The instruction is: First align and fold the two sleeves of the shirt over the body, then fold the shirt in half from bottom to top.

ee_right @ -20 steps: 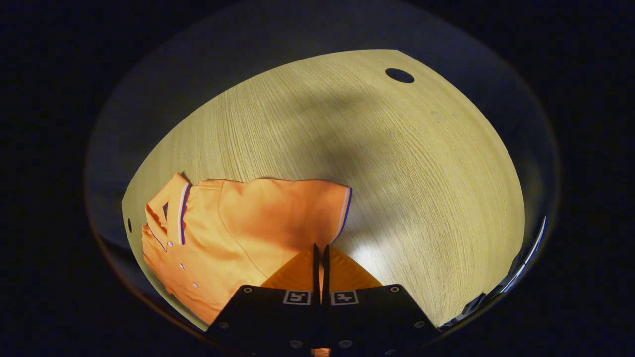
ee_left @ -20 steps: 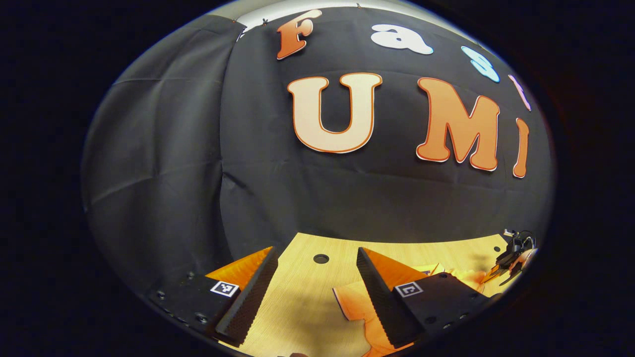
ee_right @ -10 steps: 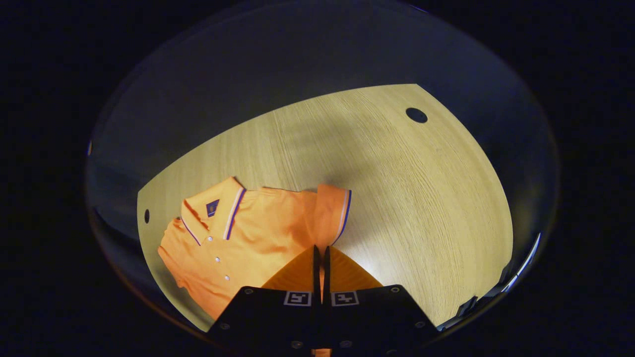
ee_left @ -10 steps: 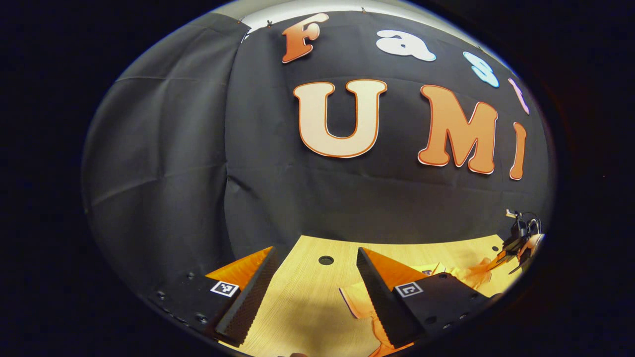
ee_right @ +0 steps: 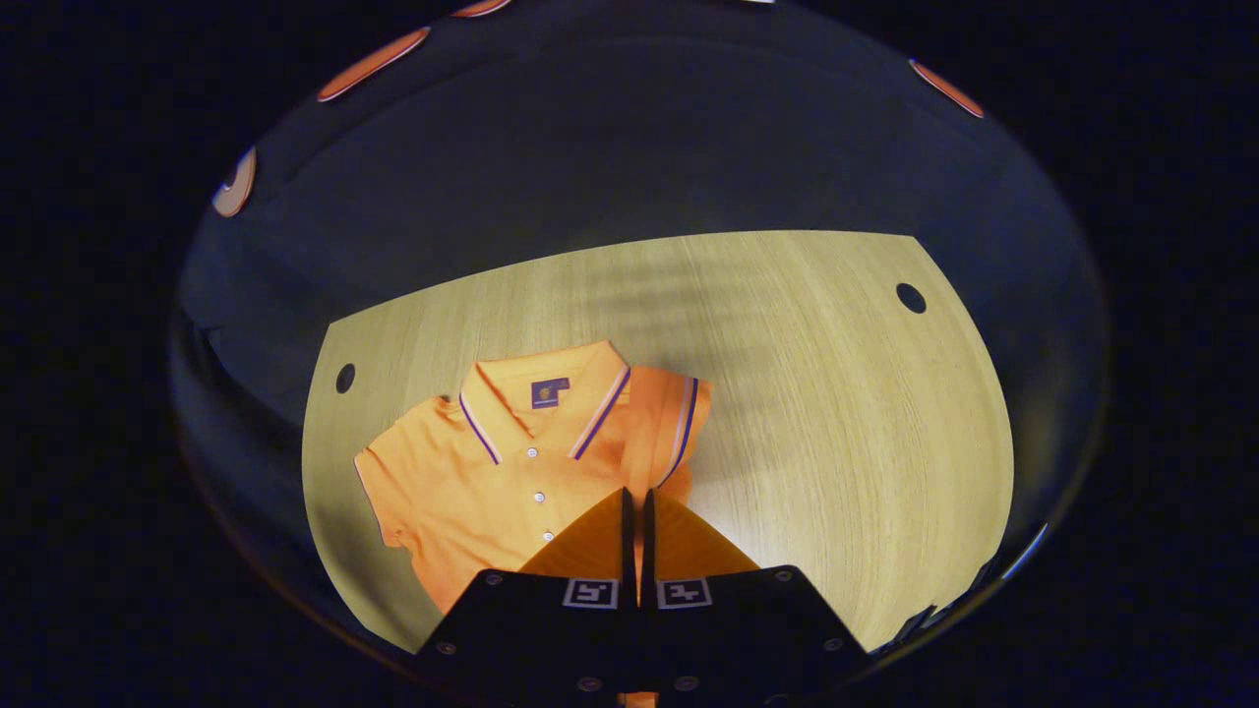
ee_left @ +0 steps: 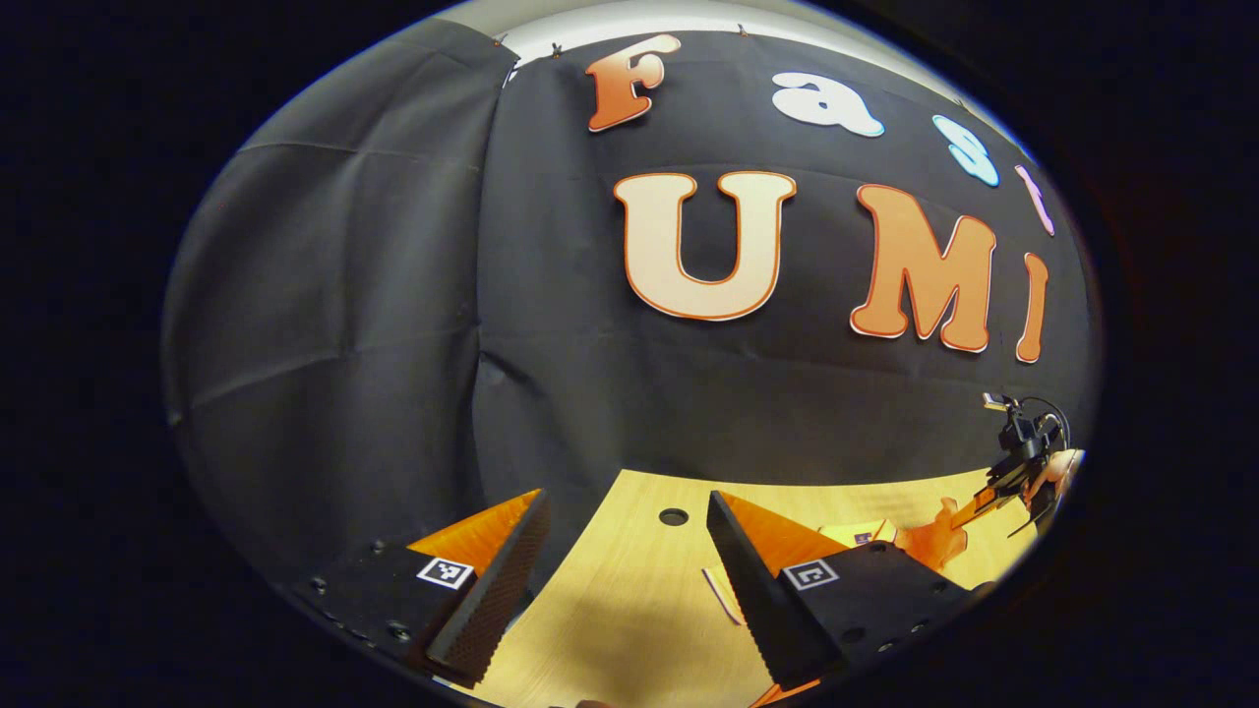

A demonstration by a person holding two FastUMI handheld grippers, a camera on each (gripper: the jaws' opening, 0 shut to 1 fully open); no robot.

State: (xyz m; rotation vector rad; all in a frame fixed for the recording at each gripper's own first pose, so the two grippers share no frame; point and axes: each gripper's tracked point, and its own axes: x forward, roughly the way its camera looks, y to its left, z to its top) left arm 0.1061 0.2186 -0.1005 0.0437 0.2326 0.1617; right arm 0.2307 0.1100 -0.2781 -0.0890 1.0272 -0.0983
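An orange polo shirt (ee_right: 492,472) lies front up on the wooden table (ee_right: 807,393), its collar (ee_right: 546,398) toward the far edge. My right gripper (ee_right: 634,494) is shut on the shirt's sleeve (ee_right: 679,423) and holds its striped cuff raised beside the collar. My left gripper (ee_left: 625,497) hovers open over the table's far left part with nothing between its fingers. Far off at the right of the left gripper view, the right gripper (ee_left: 969,511) lifts a bunch of the orange shirt (ee_left: 925,541), with a hand (ee_left: 1062,467) behind it.
The booth's black cloth wall (ee_left: 413,324) stands close behind the table. Round holes (ee_right: 911,297) (ee_right: 345,378) sit near the table's far corners, and one hole (ee_left: 674,516) lies just ahead of the left gripper. Bare wood (ee_right: 836,472) stretches to the right of the shirt.
My right gripper has swung round with the sleeve, bringing the cuff in beside the collar. The left gripper stayed open and drifted off the shirt, which slid rightward out from under it.
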